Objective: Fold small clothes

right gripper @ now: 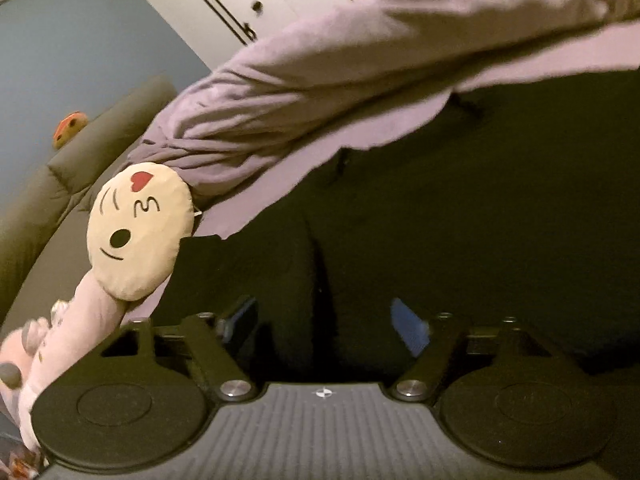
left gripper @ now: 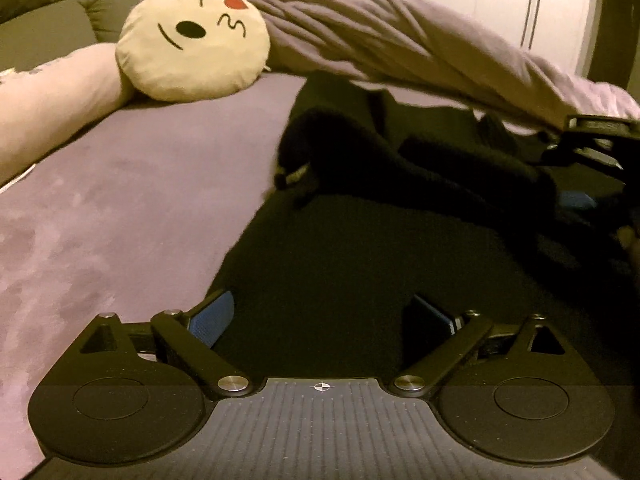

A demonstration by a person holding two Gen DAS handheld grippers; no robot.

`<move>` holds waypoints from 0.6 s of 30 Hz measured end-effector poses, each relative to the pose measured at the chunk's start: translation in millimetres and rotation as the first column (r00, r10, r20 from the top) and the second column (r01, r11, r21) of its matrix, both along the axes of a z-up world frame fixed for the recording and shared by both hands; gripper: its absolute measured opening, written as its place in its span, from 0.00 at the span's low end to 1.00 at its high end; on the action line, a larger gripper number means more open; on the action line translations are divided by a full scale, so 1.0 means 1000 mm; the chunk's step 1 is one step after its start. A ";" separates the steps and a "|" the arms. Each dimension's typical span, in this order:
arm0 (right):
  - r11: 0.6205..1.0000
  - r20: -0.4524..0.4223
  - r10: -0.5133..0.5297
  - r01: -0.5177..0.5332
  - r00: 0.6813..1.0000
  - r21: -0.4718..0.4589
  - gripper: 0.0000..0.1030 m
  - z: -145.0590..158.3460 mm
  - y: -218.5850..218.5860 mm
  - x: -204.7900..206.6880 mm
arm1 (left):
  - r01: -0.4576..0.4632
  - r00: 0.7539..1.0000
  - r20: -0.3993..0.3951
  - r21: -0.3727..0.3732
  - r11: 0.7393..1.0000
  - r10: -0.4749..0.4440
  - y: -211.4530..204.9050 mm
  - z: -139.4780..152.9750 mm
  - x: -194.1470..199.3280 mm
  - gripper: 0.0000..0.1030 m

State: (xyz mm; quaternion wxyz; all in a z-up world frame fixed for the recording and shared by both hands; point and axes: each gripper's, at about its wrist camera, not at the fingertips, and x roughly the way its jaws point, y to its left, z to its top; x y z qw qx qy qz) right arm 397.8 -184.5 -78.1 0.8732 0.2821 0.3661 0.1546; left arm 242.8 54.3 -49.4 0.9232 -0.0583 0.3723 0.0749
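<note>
Black garment [right gripper: 460,220] folds lost in darkness

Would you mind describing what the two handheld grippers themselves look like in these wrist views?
Both look alike. The left gripper and the right gripper are matte black, each with two round disc housings, angled link bars joined by silver pivot pins, and a ribbed grey centre plate bearing a small crosshair mark. The finger pads are textured blue. No cables or sleeves are visible.

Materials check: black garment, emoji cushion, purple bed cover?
Black garment: looks like a fuzzy knit or fleece, matte; nap shows on the bunched fold.
Emoji cushion: stuffed plush, pale yellow, with soft puckered seams.
Purple bed cover: short-pile, velvety fabric, judging by its mottled sheen.
</note>
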 end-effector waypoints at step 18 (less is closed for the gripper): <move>0.915 0.192 -0.246 0.293 0.950 -0.278 0.28 0.021 -0.072 -0.086 | -0.043 0.996 -0.078 0.051 0.998 0.047 -0.015 0.006 0.001 0.98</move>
